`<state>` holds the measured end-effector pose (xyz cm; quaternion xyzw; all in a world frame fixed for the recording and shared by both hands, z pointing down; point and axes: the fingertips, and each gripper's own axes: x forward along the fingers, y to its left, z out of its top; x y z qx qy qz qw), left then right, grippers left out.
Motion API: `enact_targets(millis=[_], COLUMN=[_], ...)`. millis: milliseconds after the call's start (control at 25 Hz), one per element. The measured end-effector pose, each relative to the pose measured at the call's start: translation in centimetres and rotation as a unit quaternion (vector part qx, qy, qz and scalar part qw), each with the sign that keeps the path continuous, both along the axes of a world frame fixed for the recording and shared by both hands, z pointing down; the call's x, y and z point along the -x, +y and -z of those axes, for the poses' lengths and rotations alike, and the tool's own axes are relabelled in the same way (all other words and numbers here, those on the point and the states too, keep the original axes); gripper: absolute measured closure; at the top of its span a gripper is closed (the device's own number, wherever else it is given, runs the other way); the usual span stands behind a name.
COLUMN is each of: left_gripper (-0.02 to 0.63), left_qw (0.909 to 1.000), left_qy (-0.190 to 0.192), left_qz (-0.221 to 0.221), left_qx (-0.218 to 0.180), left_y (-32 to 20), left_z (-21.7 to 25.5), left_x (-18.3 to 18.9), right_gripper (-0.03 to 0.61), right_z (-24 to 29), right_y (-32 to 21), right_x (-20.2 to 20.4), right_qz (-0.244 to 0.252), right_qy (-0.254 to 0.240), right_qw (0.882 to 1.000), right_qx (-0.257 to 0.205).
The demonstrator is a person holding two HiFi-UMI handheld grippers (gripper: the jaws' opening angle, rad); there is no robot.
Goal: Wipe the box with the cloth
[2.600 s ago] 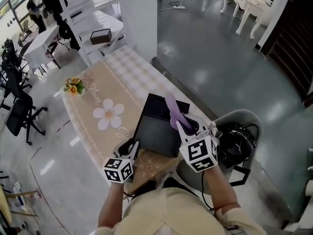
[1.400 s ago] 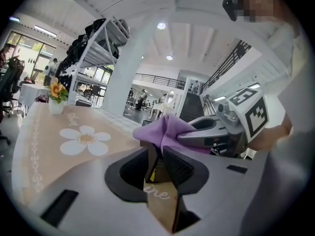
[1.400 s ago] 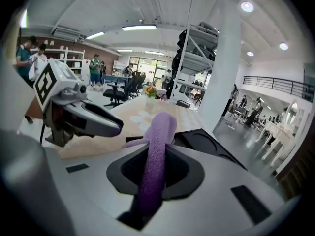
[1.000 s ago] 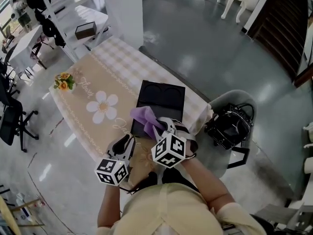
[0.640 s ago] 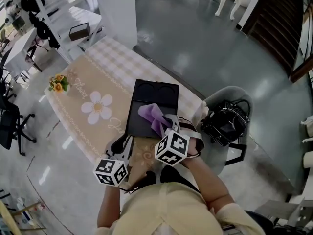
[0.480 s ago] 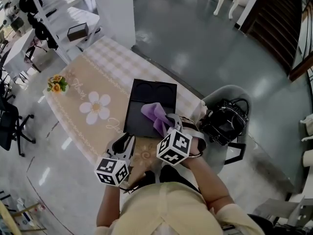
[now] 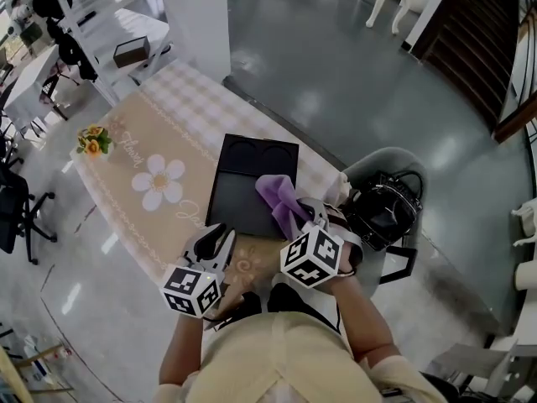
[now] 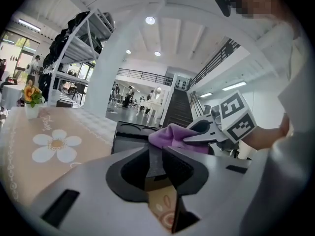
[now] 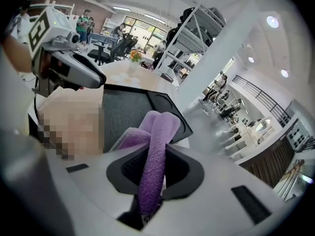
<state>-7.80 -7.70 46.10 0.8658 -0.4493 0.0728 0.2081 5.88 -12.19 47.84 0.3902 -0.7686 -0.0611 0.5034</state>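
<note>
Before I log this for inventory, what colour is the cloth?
Purple. The cloth shows best in the right gripper view.

**Inspector:** What differs from the earlier frames?

**Operator:** One change to report. My right gripper has carried the purple terry cloth across the flat black rectangular box. A second ago it lay over the near-left part. It now sits at the near-right edge.

**Inspector:** And before that?

**Operator:** Along the right side, farther out.
</note>
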Motion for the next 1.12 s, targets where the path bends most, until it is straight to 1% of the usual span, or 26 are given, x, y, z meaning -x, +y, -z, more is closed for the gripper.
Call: enact_targets(millis=[80,160,240,320,400,480,560,640,840,960,1040,1120], left_gripper=[0.522,0.522,0.522,0.522,0.522,0.522,0.522,0.522,0.522,0.522,0.522,0.522], left_qw=[1.0000,0.9999,0.9996,0.9992,0.9988,0.9981,0.9967,0.9951,0.9897,0.9858,0.9836,0.9816], left_qy=[-0.002,-0.008,-0.019,-0.025,-0.016,-0.001,0.009,0.006,-0.001,-0.005,-0.009,-0.014], left_qz=[0.000,0.004,0.013,0.027,0.042,0.059,0.077,0.094,0.139,0.165,0.178,0.190], left_qx=[-0.001,-0.005,-0.013,-0.017,-0.017,-0.019,-0.025,-0.030,-0.032,-0.028,-0.022,-0.016], left_y=[0.0,0.2,0.3,0.4,0.7,1.1,1.5,2.0,3.5,4.7,5.5,6.2], left_z=[0.3,0.5,0.6,0.7,1.1,1.9,2.6,2.9,2.9,2.8,2.5,2.1], left_x=[0.0,0.3,1.0,1.9,2.8,3.7,4.7,5.7,8.3,9.9,10.8,11.5], right_gripper=[0.506,0.506,0.506,0.506,0.506,0.506,0.506,0.506,0.506,0.506,0.506,0.506], right_z=[0.6,1.9,3.6,5.5,7.4,9.3,10.7,11.3,10.0,8.3,6.5,4.5], right_y=[0.3,0.5,0.7,0.9,1.4,2.1,3.0,4.0,6.9,8.1,8.6,8.9], right_x=[-0.3,-0.6,-0.5,0.1,1.2,2.9,5.0,7.3,12.9,15.6,16.6,17.2], right_qz=[-0.002,-0.002,0.006,0.024,0.052,0.085,0.122,0.161,0.253,0.288,0.300,0.307], right_qy=[-0.012,-0.035,-0.071,-0.115,-0.158,-0.201,-0.242,-0.272,-0.289,-0.299,-0.291,-0.266], right_qw=[1.000,0.999,0.997,0.993,0.985,0.975,0.962,0.948,0.923,0.910,0.908,0.913], right_qx=[-0.002,-0.010,-0.021,-0.032,-0.040,-0.043,-0.043,-0.039,-0.016,0.002,0.015,0.025])
